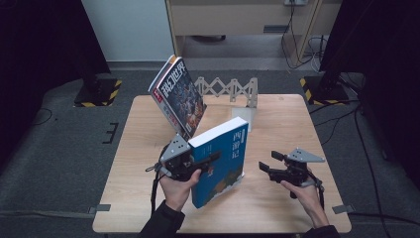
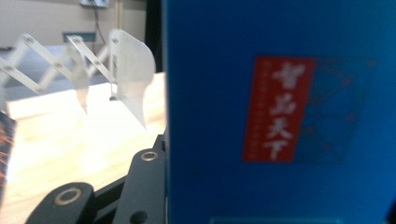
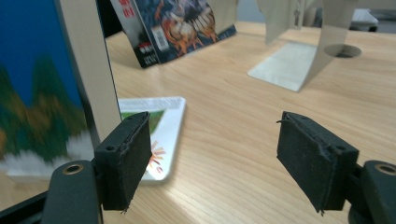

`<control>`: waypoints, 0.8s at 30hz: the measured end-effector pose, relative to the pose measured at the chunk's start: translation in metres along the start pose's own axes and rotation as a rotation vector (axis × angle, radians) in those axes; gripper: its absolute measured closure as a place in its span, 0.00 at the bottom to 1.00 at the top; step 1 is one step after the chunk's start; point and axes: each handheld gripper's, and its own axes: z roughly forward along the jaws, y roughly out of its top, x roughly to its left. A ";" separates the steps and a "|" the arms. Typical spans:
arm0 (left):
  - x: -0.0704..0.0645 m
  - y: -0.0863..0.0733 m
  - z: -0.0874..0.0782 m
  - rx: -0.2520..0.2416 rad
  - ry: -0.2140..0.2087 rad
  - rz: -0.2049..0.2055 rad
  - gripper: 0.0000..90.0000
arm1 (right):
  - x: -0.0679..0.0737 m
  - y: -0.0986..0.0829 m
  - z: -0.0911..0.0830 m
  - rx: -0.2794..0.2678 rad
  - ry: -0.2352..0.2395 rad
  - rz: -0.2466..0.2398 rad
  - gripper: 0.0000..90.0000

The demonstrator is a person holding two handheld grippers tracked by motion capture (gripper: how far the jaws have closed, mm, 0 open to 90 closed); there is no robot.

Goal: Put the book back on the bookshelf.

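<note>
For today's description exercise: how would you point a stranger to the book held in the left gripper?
Start at the wooden table and find the left gripper near its front edge. The blue book it clamps stands tilted off the tabletop. Unlike the dark illustrated magazine leaning behind it, its cover is plain blue with a landscape picture.

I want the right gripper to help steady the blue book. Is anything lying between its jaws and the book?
Nothing visible blocks it. The right gripper is open, with bare table between it and the blue book, which the left gripper holds tilted. A thin booklet lies flat at the book's foot, low on the table.
</note>
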 end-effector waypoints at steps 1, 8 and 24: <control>0.002 0.003 0.000 -0.007 0.007 -0.004 0.68 | 0.000 -0.001 0.000 0.007 -0.002 0.002 0.29; 0.018 0.025 0.008 -0.024 0.077 0.004 0.68 | -0.006 -0.006 0.004 0.076 -0.101 -0.011 0.25; 0.057 0.073 0.050 -0.076 0.236 0.019 0.68 | -0.014 -0.019 0.015 0.200 -0.180 -0.039 0.21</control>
